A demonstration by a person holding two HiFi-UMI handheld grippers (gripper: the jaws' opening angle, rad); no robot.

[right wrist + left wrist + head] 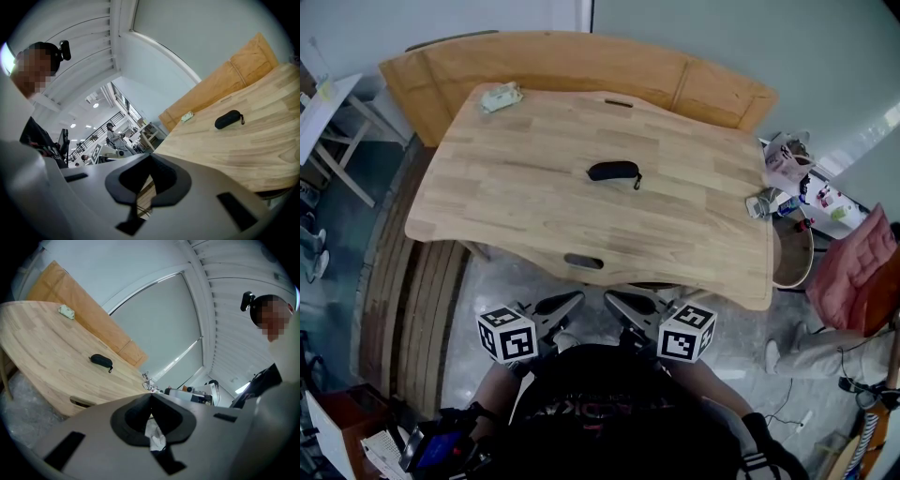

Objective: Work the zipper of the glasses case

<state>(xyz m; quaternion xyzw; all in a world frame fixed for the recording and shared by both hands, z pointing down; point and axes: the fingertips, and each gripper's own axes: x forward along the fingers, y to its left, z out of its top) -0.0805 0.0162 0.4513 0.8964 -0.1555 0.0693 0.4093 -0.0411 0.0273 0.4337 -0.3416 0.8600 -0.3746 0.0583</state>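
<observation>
The glasses case [613, 172] lies flat near the middle of the wooden table [516, 202], a black oval with a short strap or pull hanging from its right end in the head view; whether its zipper is open or closed is too small to tell. Nothing touches it. Both grippers are held close to the person's body, short of the table's near edge and well apart from the case. The left gripper [572, 300] has its jaws pressed together with nothing between them (its own view shows the two dark pads meeting in a single line), and the right gripper [614, 300] is likewise closed on nothing. Their tips angle in toward each other just below a slot [582, 262] cut into the table's near edge, with the marker cubes [507, 334] sitting outboard on either side. In the left gripper view the case [101, 360] appears far off up the tabletop, beyond the closed jaws; in the right gripper view it [228, 119] sits off to the right, equally distant. A small pale object [501, 97] rests at the table's far left corner, and an orange-brown board [581, 58] stands behind the table's far edge.
</observation>
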